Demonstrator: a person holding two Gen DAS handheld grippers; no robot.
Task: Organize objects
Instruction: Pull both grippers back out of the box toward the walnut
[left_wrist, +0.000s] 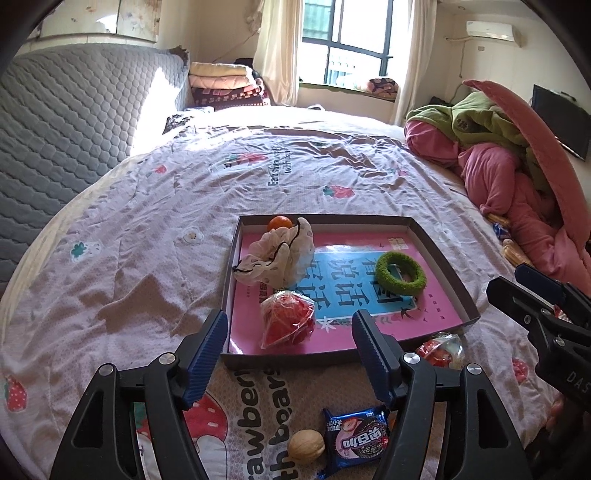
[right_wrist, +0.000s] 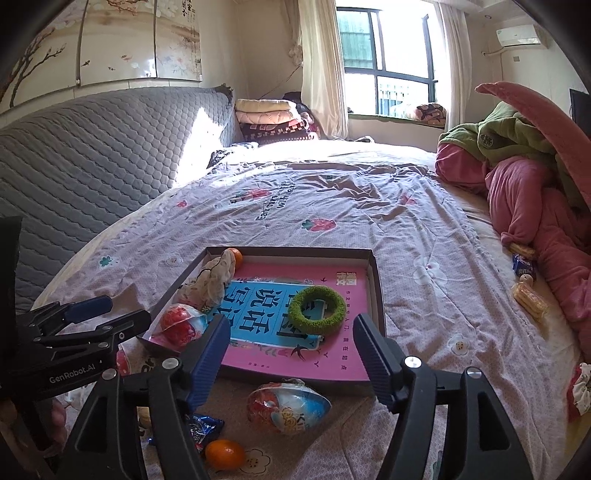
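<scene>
Two tools, left tool (left_wrist: 288, 334) and right tool (right_wrist: 290, 341), hover wide and empty. In the right wrist view, the wrapped toy egg (right_wrist: 288, 406) lies on the bed, lower centre, just before the tray (right_wrist: 376, 291), long axis left-right, nearer the right tool.

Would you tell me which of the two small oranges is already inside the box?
The orange in the box's far corner, behind the cloth pouch.
</scene>
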